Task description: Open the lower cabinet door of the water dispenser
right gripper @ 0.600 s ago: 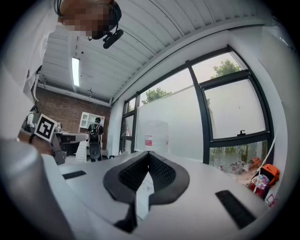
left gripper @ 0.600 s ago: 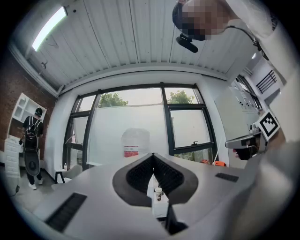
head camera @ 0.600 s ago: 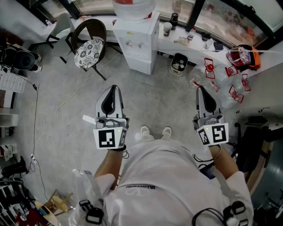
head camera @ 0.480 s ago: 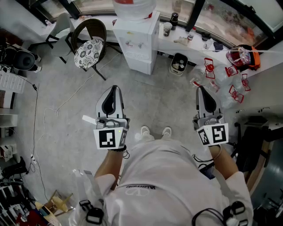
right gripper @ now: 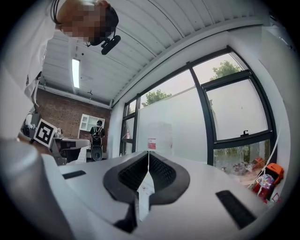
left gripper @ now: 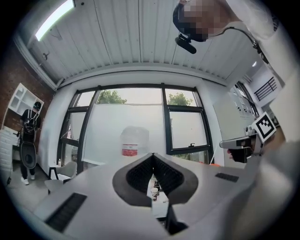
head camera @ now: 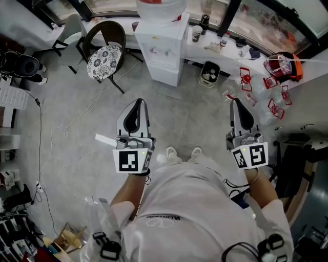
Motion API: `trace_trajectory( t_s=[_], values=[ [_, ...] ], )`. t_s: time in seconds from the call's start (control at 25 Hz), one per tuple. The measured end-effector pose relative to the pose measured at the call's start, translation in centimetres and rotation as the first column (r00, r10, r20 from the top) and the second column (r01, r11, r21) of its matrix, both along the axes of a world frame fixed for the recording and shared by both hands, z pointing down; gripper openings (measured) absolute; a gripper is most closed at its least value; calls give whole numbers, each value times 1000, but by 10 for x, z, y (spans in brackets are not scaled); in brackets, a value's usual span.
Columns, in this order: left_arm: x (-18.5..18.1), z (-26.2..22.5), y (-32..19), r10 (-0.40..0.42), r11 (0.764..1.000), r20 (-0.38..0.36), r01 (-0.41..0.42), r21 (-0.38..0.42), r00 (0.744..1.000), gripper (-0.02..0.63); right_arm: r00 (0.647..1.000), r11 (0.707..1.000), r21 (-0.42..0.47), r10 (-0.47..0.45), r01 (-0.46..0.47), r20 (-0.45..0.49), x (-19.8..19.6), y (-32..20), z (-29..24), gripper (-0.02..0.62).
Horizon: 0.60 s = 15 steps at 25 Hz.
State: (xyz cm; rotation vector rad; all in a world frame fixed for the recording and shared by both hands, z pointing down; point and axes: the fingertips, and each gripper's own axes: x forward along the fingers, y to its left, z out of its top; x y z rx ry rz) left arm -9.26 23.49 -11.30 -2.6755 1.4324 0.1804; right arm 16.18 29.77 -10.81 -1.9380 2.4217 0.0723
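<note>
The white water dispenser [head camera: 163, 48] stands against the far counter with a big bottle [head camera: 160, 7] on top. Its lower cabinet door [head camera: 165, 71] faces me and looks closed. Both grippers are held out over the floor, well short of it. My left gripper [head camera: 137, 104] is shut with nothing between its jaws, and in the left gripper view my left gripper [left gripper: 152, 155] has the bottle [left gripper: 135, 140] far ahead of it. My right gripper [head camera: 236, 102] is also shut and empty; the right gripper view shows my right gripper [right gripper: 148, 153] pointing toward the bottle [right gripper: 159, 136].
A dark chair with a patterned cushion [head camera: 103, 59] stands left of the dispenser. A small bin [head camera: 209, 74] sits to its right under the counter [head camera: 220, 48]. Red-and-clear items [head camera: 266, 94] litter the floor at right. A cable [head camera: 77, 117] trails across the floor. A person [left gripper: 28, 143] stands far left.
The left gripper has shifted a little to the right and looks slightly larger in the head view. The right gripper has barely moved. Both stay shut.
</note>
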Motion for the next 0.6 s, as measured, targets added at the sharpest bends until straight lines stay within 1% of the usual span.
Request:
trace_trajectory(
  t_s=[0.12, 0.32, 0.48, 0.6],
  values=[
    [-1, 5, -7, 24, 1000, -1, -24, -5, 1000, 6, 1000, 1000, 8, -10, 10, -20, -10, -7, 0, 15],
    [4, 16, -19, 41, 999, -9, -42, -34, 999, 6, 999, 999, -18, -39, 38, -35, -20, -23, 10, 15],
    [15, 19, -38, 47, 997, -15, -48, -55, 999, 6, 997, 998, -24, -66, 65, -33, -20, -46, 12, 15],
    [28, 20, -52, 39, 997, -3, -40, -66, 999, 6, 995, 995, -34, -98, 98, -25, -13, -66, 18, 15]
  ],
)
